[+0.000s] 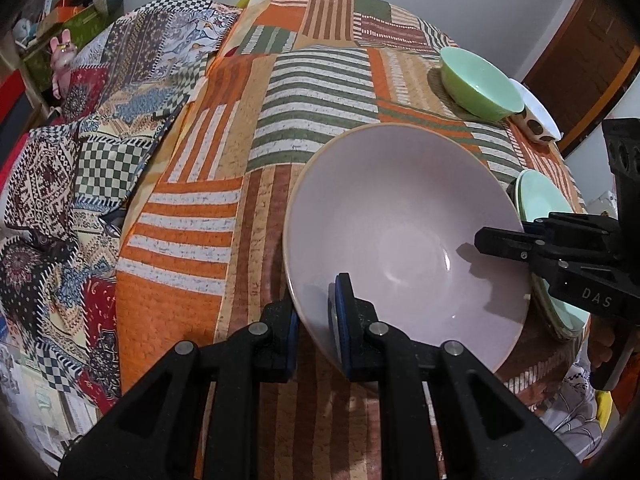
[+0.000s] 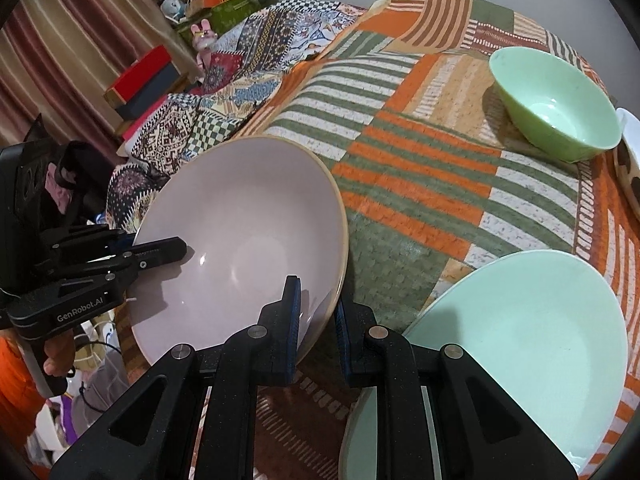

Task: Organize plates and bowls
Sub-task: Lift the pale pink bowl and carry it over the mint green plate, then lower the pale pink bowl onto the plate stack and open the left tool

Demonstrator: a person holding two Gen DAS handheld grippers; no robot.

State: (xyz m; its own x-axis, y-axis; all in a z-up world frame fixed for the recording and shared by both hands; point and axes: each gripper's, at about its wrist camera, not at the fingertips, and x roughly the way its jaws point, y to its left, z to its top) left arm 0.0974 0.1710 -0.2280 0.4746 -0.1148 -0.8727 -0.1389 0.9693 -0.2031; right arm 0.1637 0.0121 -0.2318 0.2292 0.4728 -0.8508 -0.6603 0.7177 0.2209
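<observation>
Far left, a patterned quilt [image 1: 72,152] lies bunched beside the striped tablecloth [image 1: 224,184], and a pink toy rabbit [image 1: 61,54] stands on the clutter behind. Now to the middle: the big pale bowl [image 1: 404,232] sits near the front of the table, and both grippers are on it at once. The left gripper [image 1: 316,320] pinches the bowl's near-left rim, one pad outside the wall and one inside, jaws narrow and closed on the edge. The right gripper [image 2: 318,320] straddles the opposite rim the same way, jaws narrow on it; whether the pads press fully I cannot tell.

This looks like glazed ceramic: stiff, fairly heavy for its width, slick under the pads and quick to chip if knocked. A two-sided hold on opposite rims is the sensible way to carry it, kept level so it does not slide out.

Further right, a stack of mint plates [image 2: 520,336] lies just beside the bowl, near the table's right edge. Beyond it, far right, stands a green bowl [image 2: 556,108], with a white spotted bowl [image 1: 538,118] touching or just behind it.

Writing: "GenRobot.AI" reads on the left gripper's body in the right view; "DAS" shows on the right gripper in the left view.
</observation>
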